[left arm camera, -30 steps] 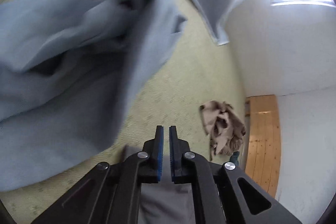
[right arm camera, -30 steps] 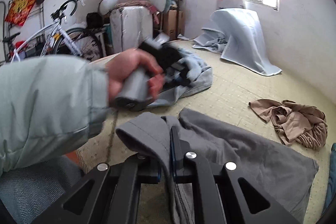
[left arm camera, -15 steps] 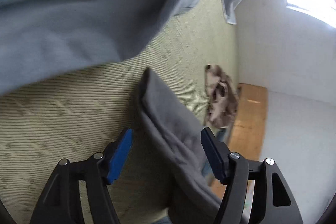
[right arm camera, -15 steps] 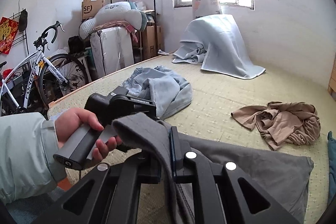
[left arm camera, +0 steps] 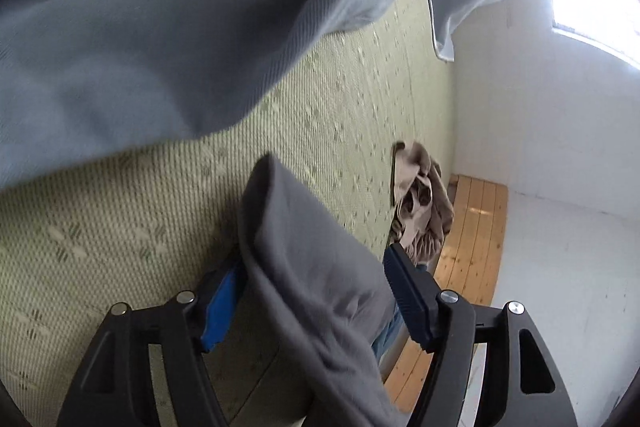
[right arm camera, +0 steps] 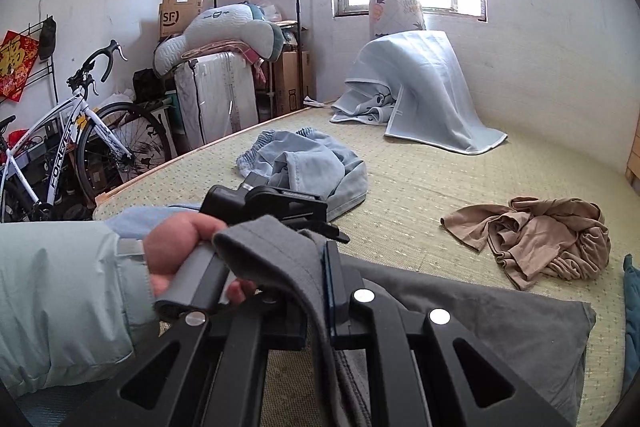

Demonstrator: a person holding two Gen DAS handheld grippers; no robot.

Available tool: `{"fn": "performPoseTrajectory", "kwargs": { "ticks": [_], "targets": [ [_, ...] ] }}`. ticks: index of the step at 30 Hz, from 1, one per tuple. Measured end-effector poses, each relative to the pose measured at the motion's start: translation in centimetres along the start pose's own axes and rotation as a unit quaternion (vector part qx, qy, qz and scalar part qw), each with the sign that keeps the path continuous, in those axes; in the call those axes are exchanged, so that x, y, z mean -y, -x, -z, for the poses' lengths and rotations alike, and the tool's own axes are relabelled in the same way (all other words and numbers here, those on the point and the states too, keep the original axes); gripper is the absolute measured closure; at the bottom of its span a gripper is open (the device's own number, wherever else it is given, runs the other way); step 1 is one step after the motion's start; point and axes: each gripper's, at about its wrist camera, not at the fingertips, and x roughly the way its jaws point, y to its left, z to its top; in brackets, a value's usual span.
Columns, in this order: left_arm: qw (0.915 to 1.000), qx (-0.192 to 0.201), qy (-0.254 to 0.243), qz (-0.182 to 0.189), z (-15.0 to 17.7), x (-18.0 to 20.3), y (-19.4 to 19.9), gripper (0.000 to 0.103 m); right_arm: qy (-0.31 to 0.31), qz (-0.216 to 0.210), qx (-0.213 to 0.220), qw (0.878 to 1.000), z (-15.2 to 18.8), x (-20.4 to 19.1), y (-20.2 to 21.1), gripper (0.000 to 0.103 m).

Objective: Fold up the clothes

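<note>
Left tongs: my left gripper [left arm camera: 308,291] stands wide, the grey garment's [left arm camera: 304,267] raised edge running up between the two blue pads without either pad pressing it. A second ago these tongs were pinched together and aimed at the blue heap; since then they have opened and swung over to the grey cloth.

Right tongs: my right gripper [right arm camera: 320,279] is clamped on a fold of the same grey garment [right arm camera: 480,319], as it was a second ago; the fold drapes over its left finger.

Left hand: seen from the right wrist, my hand [right arm camera: 180,251] brings the left tool in just beside the right tongs, nearer than half a second ago.

Garment: most of it lies on the green mat [right arm camera: 420,187] in front of me; only the held edge is lifted.

Others: the light blue trousers [right arm camera: 304,167] and the tan garment [right arm camera: 540,239] lie crumpled farther out, well apart from each other.

Reading: I judge the left is lining up a second hold on that edge. With both ends pinched I could stretch it taut for a fold.

Risk: pads straddle a thick roll; closing may catch one layer only.
</note>
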Motion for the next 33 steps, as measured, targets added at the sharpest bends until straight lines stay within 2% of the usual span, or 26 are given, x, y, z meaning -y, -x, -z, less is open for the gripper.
{"fn": "performPoseTrajectory", "kwargs": {
  "ticks": [5, 7, 9, 12, 16, 22, 33],
  "targets": [
    [1.0, -0.007, 0.003, 0.003, -0.4, 0.2, -1.1, 0.035, 0.0, 0.001, 0.002, 1.0, 0.1, 0.2, 0.5, 0.098],
    [0.9999, -0.016, -0.003, 0.001, -0.3, 0.5, -1.6, 0.052, 0.0, 0.003, 0.004, 1.0, 0.0, 0.3, 0.8, 0.098],
    [0.9999, -0.014, -0.006, -0.005, -0.3, 0.7, -1.8, 0.059, 0.001, 0.004, 0.006, 1.0, 0.0, 0.4, 1.0, 0.098],
    [0.9997, -0.01, -0.012, -0.019, -0.4, 0.8, -1.6, 0.08, 0.006, 0.004, 0.006, 1.0, 0.0, 0.2, 1.3, 0.098],
    [0.9995, -0.007, -0.023, -0.02, -0.6, 1.1, -1.4, 0.089, 0.017, 0.004, 0.002, 1.0, 0.5, -0.2, 1.5, 0.098],
    [0.9986, -0.002, -0.049, -0.022, -0.9, 2.0, -1.1, 0.095, 0.037, -0.004, -0.019, 0.999, 2.3, -1.8, 1.1, 0.098],
    [0.9935, 0.005, -0.113, -0.009, -0.5, 6.7, -0.8, 0.096, 0.053, -0.001, -0.045, 0.998, 5.4, -3.3, 1.0, 0.098]
  ]
}}
